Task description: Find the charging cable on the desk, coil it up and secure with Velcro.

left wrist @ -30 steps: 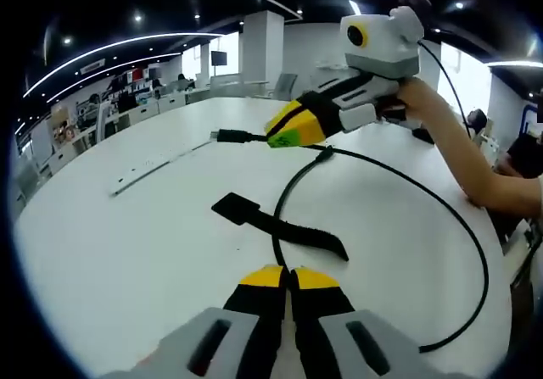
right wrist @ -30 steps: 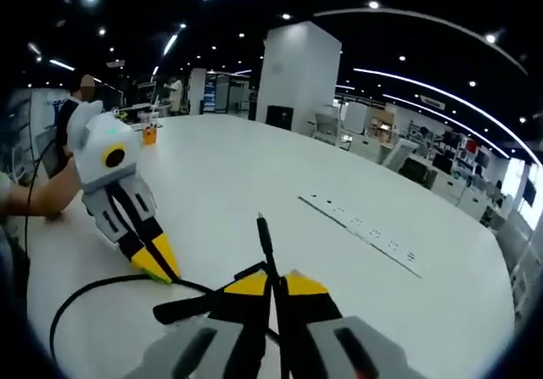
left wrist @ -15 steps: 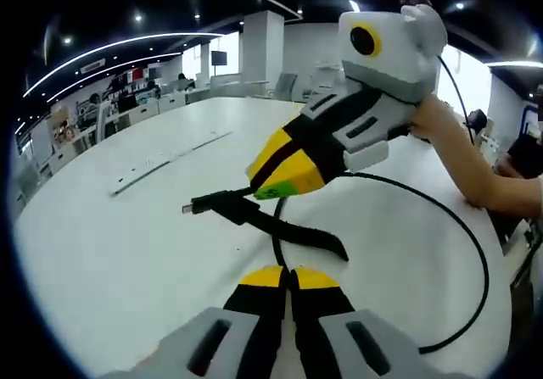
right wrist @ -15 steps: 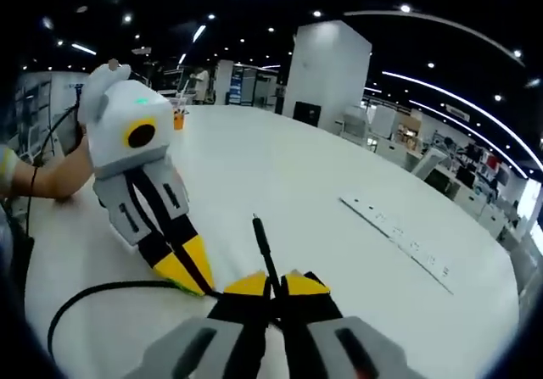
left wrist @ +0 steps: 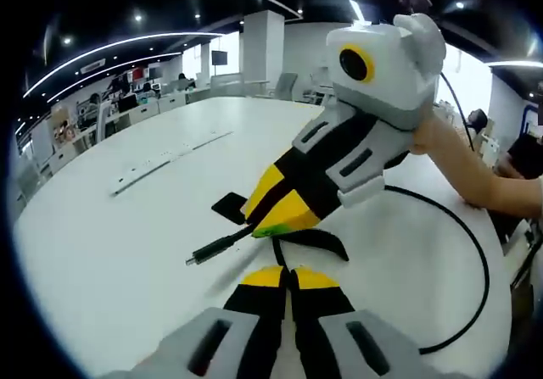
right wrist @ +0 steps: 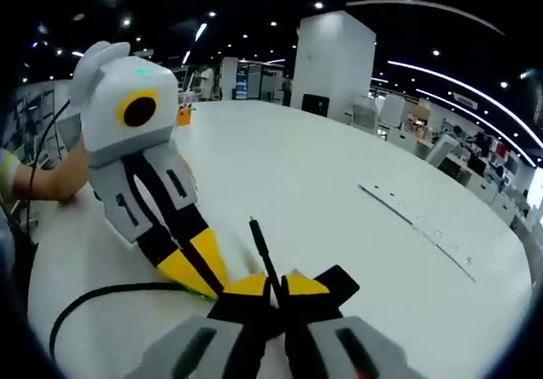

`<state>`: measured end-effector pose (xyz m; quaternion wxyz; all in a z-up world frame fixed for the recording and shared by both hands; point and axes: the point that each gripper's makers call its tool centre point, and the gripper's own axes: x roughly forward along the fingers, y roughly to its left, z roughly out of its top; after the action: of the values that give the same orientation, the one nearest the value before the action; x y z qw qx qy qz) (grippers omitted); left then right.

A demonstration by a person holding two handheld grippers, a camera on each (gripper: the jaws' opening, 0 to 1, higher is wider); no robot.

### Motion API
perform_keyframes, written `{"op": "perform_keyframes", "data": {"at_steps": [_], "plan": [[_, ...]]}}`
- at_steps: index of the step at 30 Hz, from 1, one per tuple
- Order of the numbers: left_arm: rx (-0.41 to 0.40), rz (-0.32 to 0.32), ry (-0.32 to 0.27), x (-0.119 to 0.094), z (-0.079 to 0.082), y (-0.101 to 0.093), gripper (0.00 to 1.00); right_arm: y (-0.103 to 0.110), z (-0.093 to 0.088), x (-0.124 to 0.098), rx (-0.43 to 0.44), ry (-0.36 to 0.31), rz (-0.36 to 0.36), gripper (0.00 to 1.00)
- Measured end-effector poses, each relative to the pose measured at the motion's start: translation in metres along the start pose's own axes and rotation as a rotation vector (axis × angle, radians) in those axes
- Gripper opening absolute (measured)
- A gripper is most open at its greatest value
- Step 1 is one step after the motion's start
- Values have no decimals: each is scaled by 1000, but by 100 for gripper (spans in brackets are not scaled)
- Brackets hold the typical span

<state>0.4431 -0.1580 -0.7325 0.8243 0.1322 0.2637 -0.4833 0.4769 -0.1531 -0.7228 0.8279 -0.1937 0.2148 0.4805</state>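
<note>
Charging cable [left wrist: 462, 252] on the white desk [left wrist: 110, 252], its plug end pinched in the closed right gripper [left wrist: 273, 225]; the connector [left wrist: 208, 252] juts past the tips, lifted just off the surface. In the right gripper view the plug's long axis runs forward along the jaws of the right gripper [right wrist: 270, 287]. The left gripper [left wrist: 290, 279], jaws together and apparently empty, sits just beside the Velcro strap [left wrist: 321, 240], nearer to it. The slack loops away to the right.
</note>
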Motion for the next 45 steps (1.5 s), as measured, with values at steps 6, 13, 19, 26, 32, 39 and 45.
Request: {"op": "perform_keyframes", "data": {"at_steps": [6,13,19,26,32,39,45], "plan": [[-1,1,1,0,0,0,4,4,-6,6,-11,10,-11,8],[-2,1,0,1,1,0,4,10,-7,6,-11,10,-6,8],[-2,1,0,1,0,0,4,22,-9,9,-23,11,10,10],[-3,1,-1,1,0,0,4,20,-10,11,-50,17,17,15],[-2,1,-1,1,0,0,4,14,-10,11,-47,18,15,16],[-2,1,-1,2,0,1,4,-1,-3,0,-61,4,-16,18],[-2,1,-2,1,-1,0,4,-14,23,-31,-67,-75,-63,18]]}}
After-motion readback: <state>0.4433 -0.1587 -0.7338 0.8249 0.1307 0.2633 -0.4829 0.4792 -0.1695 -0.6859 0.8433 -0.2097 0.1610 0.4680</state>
